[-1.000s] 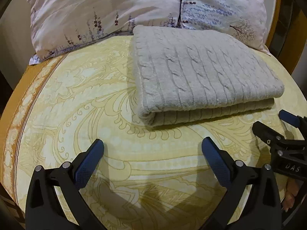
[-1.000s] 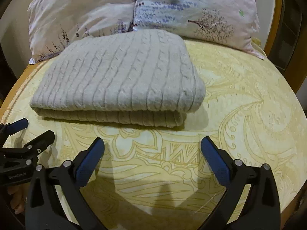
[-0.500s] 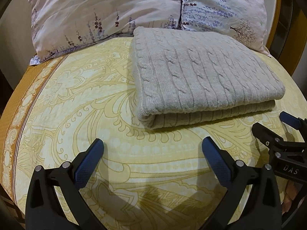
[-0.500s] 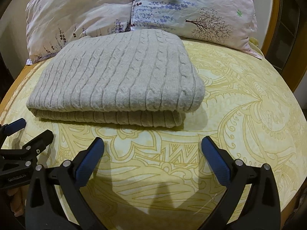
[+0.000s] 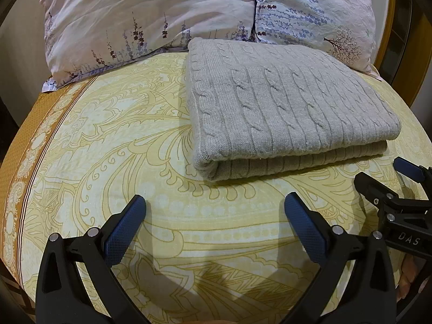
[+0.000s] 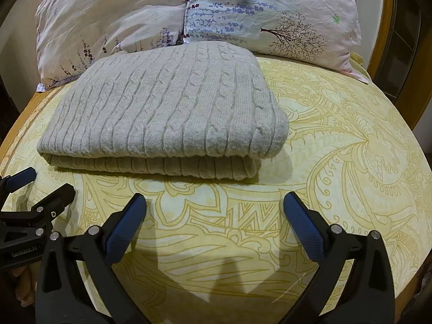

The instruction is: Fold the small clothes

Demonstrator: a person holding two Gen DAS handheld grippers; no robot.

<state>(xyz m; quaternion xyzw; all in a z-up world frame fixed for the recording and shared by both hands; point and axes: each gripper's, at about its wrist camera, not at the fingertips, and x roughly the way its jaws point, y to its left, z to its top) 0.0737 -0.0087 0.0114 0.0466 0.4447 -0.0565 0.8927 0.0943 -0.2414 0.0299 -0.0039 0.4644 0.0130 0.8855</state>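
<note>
From the left wrist, the left gripper [image 5: 214, 206] hung spread and empty over the bed [image 5: 108, 145], having drawn slightly nearer the folded grey sweater [image 5: 286, 102]. From the right wrist, the right gripper [image 6: 214, 206] likewise gaped, empty; the sweater lay undisturbed below the pillows [image 6: 189, 13], so folding looked finished.

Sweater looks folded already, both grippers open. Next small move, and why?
Probably just pull both back. The grey knit sweater lies as a neat doubled rectangle on the bedsheet, edges roughly aligned. Left gripper and right gripper are open, holding nothing, short of its near edge; nothing visibly needs fixing.
</note>
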